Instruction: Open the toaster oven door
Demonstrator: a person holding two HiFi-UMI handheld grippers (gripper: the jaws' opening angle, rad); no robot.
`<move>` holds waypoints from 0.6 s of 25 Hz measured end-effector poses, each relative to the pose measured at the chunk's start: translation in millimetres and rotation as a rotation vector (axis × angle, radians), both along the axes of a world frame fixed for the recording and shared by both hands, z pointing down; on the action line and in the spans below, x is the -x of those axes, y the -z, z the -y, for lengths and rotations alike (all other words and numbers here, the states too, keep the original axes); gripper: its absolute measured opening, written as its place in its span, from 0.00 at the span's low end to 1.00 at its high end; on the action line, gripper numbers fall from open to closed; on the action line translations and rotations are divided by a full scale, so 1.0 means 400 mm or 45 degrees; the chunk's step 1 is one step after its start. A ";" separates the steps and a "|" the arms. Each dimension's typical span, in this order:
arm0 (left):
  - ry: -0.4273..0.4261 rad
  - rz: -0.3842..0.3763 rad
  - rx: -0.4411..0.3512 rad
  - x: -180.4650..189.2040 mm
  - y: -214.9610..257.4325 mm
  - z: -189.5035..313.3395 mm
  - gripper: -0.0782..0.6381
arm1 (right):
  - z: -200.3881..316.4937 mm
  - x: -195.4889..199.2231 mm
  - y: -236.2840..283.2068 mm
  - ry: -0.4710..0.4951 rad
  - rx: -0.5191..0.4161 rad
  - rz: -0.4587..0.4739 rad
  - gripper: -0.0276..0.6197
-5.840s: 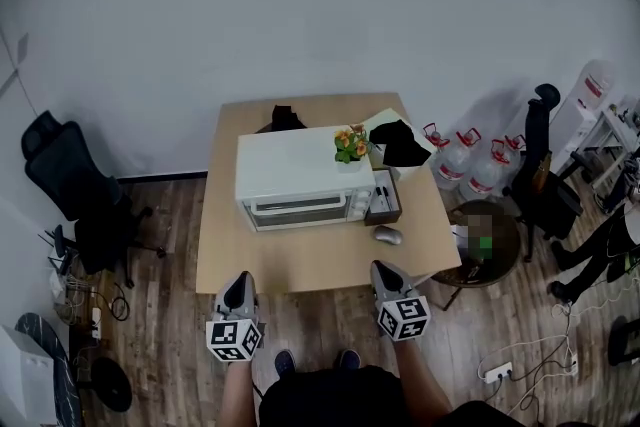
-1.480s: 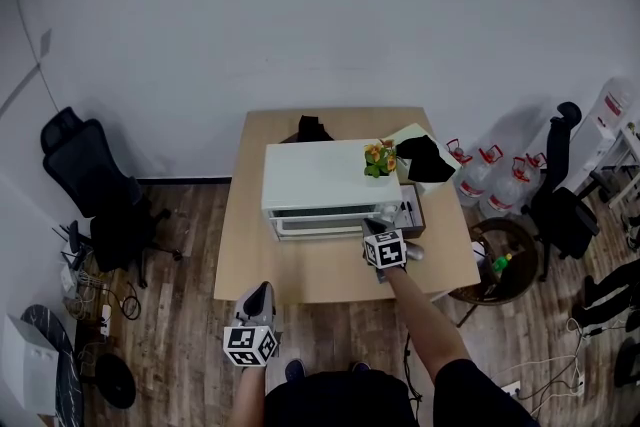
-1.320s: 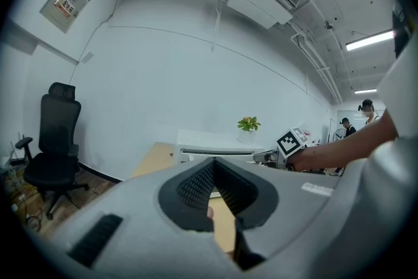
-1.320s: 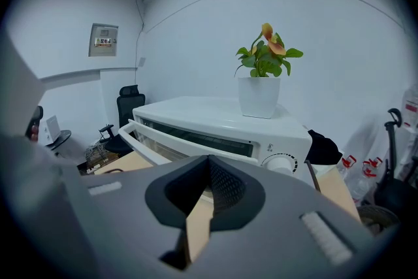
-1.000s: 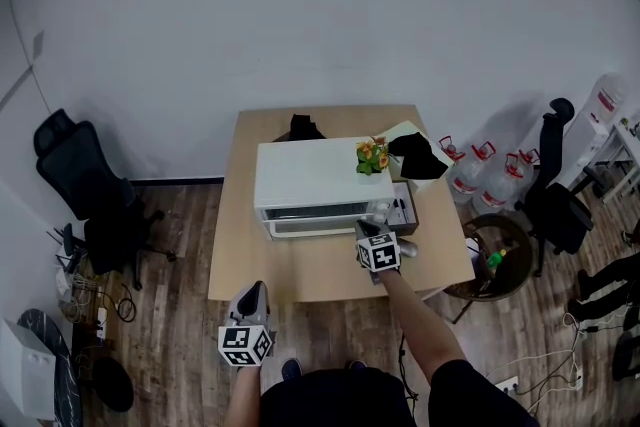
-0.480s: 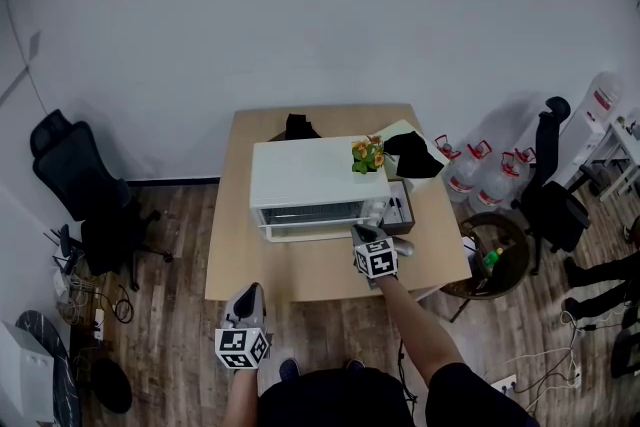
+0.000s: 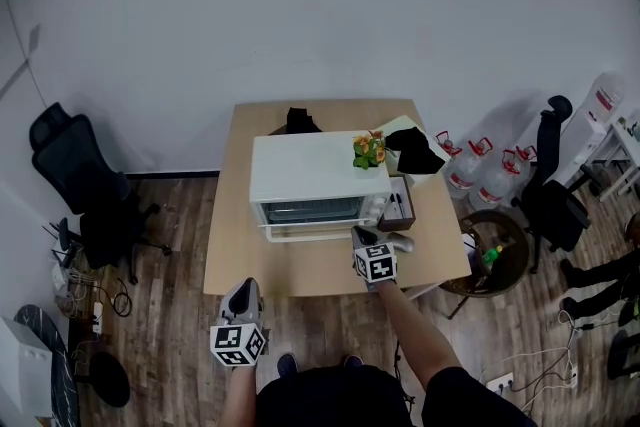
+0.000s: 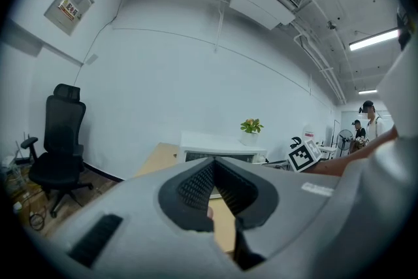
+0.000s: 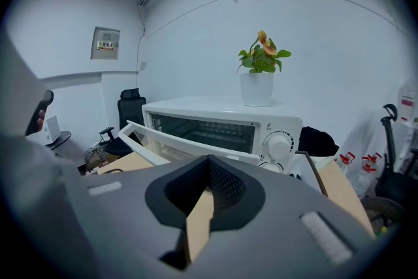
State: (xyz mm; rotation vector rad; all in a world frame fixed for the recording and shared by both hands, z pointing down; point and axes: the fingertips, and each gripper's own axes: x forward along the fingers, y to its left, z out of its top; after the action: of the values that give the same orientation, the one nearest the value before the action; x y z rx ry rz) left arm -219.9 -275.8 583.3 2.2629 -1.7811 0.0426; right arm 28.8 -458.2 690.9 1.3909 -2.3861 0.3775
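Note:
The white toaster oven (image 7: 318, 167) stands on the wooden table (image 7: 300, 267). Its door (image 7: 305, 233) hangs partly open, tilted out from the top. In the right gripper view the oven (image 9: 222, 111) fills the middle, and the door (image 9: 166, 139) leans toward me with the dark cavity behind it. My right gripper (image 7: 361, 235) hovers just in front of the door's right end, shut and holding nothing (image 9: 209, 160). My left gripper (image 7: 241, 290) hangs off the table's near edge, shut and empty (image 8: 213, 161), pointing toward the oven (image 8: 222, 144).
A potted plant (image 7: 368, 149) sits on the oven's right top. Right of the oven are a black cloth (image 7: 412, 150), a small box (image 7: 397, 205) and a grey mouse (image 7: 399, 241). A black chair (image 7: 75, 175) stands at the left, water jugs (image 7: 480, 165) at the right.
The right gripper went from beside me to the oven's front, and the door, shut at first, now hangs ajar. Over the last half second that gripper drew back slightly. The left gripper stayed low.

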 end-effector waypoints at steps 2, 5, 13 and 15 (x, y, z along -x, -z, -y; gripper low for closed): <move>0.010 0.019 0.008 0.005 -0.009 -0.005 0.10 | -0.011 0.002 -0.003 0.000 -0.022 -0.002 0.05; 0.008 0.018 0.027 0.004 -0.026 -0.007 0.10 | -0.025 0.000 -0.012 -0.003 -0.032 0.006 0.05; 0.003 0.020 0.028 -0.007 -0.034 -0.005 0.10 | -0.058 -0.007 -0.035 0.002 -0.047 -0.001 0.05; 0.003 0.016 0.032 -0.003 -0.037 -0.005 0.10 | -0.066 -0.005 -0.036 -0.002 -0.060 0.009 0.05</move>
State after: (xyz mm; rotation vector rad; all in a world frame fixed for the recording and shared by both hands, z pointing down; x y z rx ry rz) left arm -218.6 -273.9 598.2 2.2483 -1.7792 0.0786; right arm 30.9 -431.8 705.5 1.4142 -2.4142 0.3294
